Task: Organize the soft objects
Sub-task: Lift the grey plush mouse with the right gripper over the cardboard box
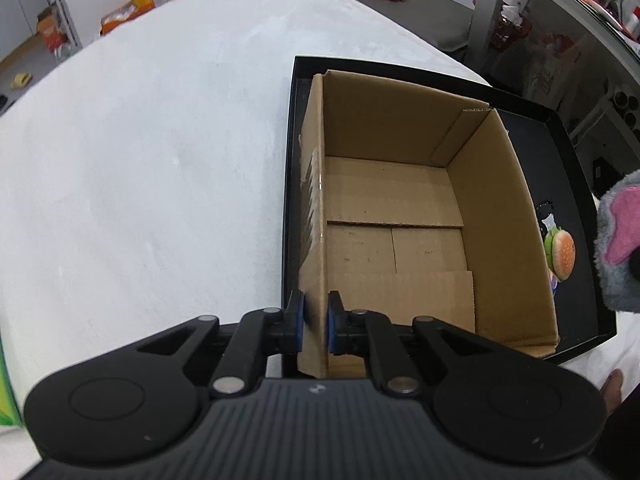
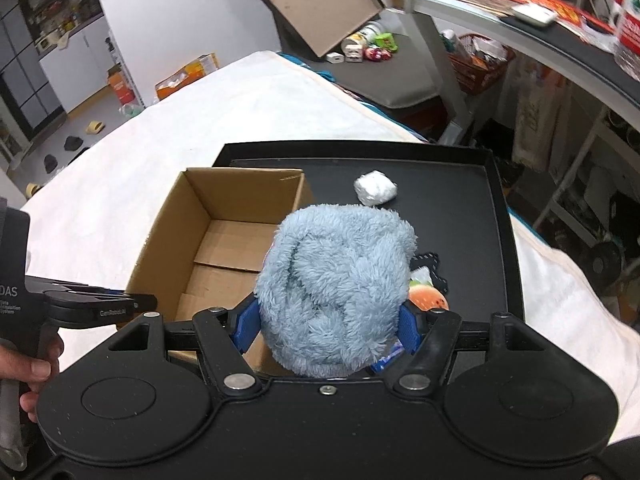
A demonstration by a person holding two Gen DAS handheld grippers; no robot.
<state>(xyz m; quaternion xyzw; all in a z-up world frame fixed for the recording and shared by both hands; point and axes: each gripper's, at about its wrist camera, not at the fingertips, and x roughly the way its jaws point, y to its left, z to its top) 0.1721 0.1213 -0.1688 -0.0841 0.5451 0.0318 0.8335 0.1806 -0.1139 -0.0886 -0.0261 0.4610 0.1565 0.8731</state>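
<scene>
An open, empty cardboard box [image 1: 400, 208] stands on a black tray [image 1: 576, 184]. My left gripper [image 1: 315, 322] is shut on the box's near left wall. My right gripper [image 2: 326, 326] is shut on a fluffy blue plush toy [image 2: 336, 292] and holds it above the box's right edge; the toy shows grey and pink at the right edge of the left wrist view [image 1: 618, 248]. A small burger plush [image 1: 562, 254] lies on the tray right of the box, partly hidden behind the blue toy in the right wrist view [image 2: 430, 298]. A white soft ball [image 2: 375, 188] lies on the tray [image 2: 472, 216] farther back.
The tray rests on a white cloth-covered surface [image 1: 140, 160]. A shelf unit with clutter [image 2: 540, 20] stands to the right. Boxes and toys lie on the floor beyond [image 2: 372, 46]. The person's hand holds the left gripper handle [image 2: 28, 364].
</scene>
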